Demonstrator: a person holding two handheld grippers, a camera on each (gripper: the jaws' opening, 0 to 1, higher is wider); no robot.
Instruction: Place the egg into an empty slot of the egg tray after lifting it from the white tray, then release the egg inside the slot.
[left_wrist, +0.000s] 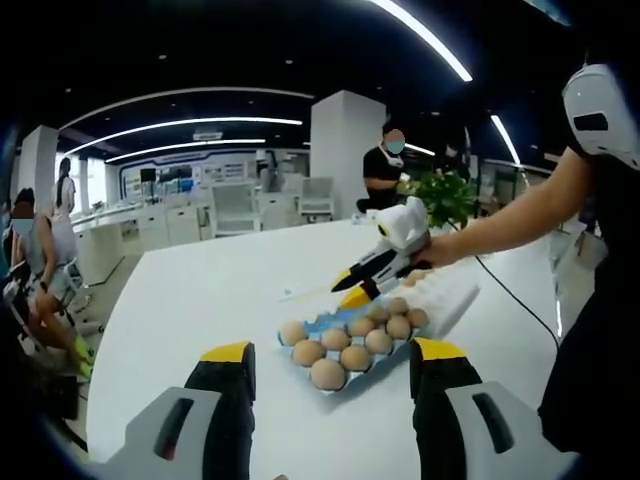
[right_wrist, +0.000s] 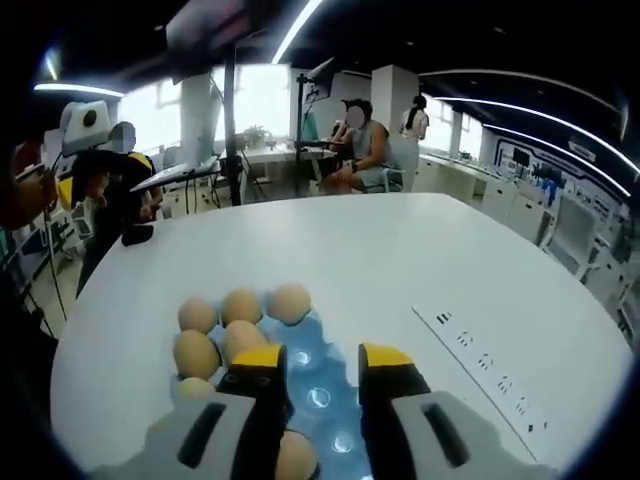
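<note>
eggs sit in the blue egg tray on the tabletop. light, brittle, smooth, i'd pinch one gently across its middle. right gripper hovers over the slots, jaws part-open and empty; left gripper wide, empty.

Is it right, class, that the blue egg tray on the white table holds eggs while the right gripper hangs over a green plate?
Not quite. The right gripper hangs over the blue egg tray itself, above its empty slots, as the right gripper view shows. The tray does hold eggs on the white table.
</note>
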